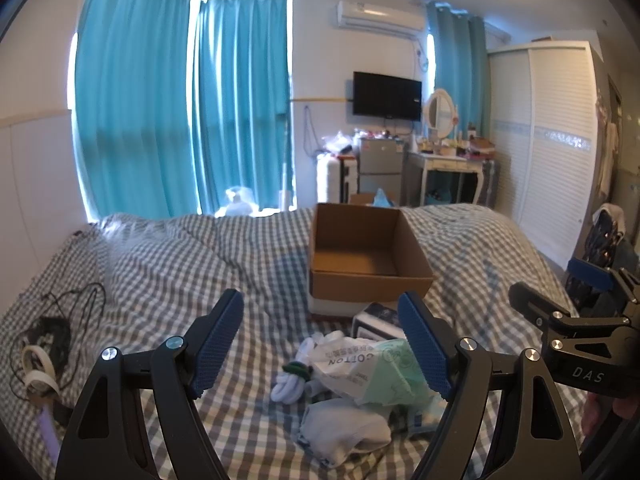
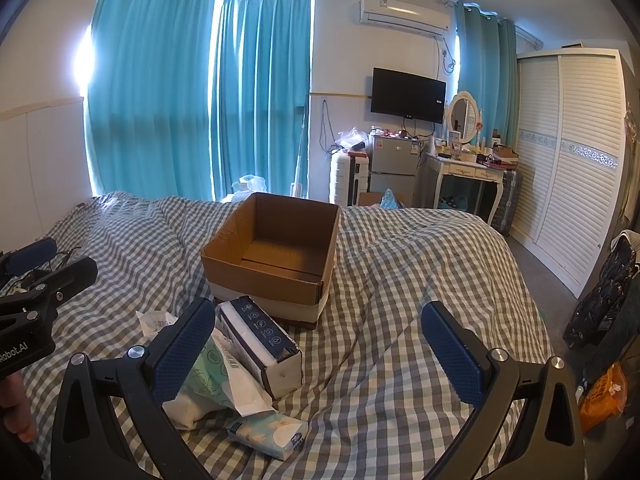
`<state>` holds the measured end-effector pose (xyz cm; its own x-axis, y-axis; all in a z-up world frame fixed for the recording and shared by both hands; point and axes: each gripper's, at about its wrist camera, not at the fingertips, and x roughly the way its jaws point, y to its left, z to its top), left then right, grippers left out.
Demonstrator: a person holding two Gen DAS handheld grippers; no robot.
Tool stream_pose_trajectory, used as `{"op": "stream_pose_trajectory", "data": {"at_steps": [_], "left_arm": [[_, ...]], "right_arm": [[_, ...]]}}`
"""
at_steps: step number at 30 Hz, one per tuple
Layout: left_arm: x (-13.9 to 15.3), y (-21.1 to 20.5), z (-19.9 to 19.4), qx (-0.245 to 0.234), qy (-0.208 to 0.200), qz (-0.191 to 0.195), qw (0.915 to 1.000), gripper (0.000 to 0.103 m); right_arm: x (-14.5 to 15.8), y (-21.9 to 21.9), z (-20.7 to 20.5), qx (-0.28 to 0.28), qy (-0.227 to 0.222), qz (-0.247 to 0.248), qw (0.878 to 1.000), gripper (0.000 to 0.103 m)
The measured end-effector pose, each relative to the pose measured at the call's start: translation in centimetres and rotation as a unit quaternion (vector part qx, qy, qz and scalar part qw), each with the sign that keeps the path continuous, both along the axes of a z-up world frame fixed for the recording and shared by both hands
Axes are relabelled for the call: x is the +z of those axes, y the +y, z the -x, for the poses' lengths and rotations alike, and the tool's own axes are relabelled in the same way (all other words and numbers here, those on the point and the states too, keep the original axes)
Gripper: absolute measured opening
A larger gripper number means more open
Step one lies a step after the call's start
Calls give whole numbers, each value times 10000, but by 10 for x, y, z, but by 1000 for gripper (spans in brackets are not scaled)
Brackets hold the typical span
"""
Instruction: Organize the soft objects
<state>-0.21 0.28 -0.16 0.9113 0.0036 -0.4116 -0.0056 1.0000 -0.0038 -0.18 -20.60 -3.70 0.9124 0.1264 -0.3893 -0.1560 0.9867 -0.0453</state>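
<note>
An open, empty cardboard box [image 1: 368, 256] [image 2: 272, 248] stands on the checked bedspread [image 1: 168, 264]. In front of it lies a heap of soft items: rolled white socks [image 1: 294, 384], a clear cotton pack [image 1: 348, 364], a pale green pack [image 1: 396, 372] [image 2: 208, 376], a grey-white cloth [image 1: 344, 428], a dark-wrapped tissue block [image 2: 260, 340] and a small floral tissue pack [image 2: 268, 432]. My left gripper [image 1: 322, 340] hovers open over the heap and holds nothing. My right gripper [image 2: 318, 354] is open and holds nothing, just right of the heap, its left finger over the green pack.
Cables and a headset [image 1: 44, 332] lie on the bed's left side. A black bag [image 2: 600, 292] and an orange bag [image 2: 604, 396] sit off the bed's right edge. Curtains, a dresser and a white wardrobe [image 2: 572, 152] stand beyond.
</note>
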Motion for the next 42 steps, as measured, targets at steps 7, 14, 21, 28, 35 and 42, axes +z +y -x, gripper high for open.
{"op": "stream_pose_trajectory", "data": {"at_steps": [7,14,21,28,35,42], "left_arm": [[0,-1,0,10,5,0,10000,81],[-1,0,1,16,3,3,10000,81],[-1,-1,1,14,2,8,10000,81],[-1,-1,1,20,10,-2,10000,81],[-1,-1,1,19,6,-11,10000,81],[-2,-1,1,12,-1,-7,10000,81]], "right_arm": [[-3,1,0,-2,17,-2,10000,103],[-6,1,-1,3,26,-1,10000,103],[-8,1,-1,7,41,-2,10000,103],[-9,1,-1,4,53,-3,10000,103],[-8,2,-1,8,59,-4,10000,103],[-8,2,-1,14,64,0,10000,103]]}}
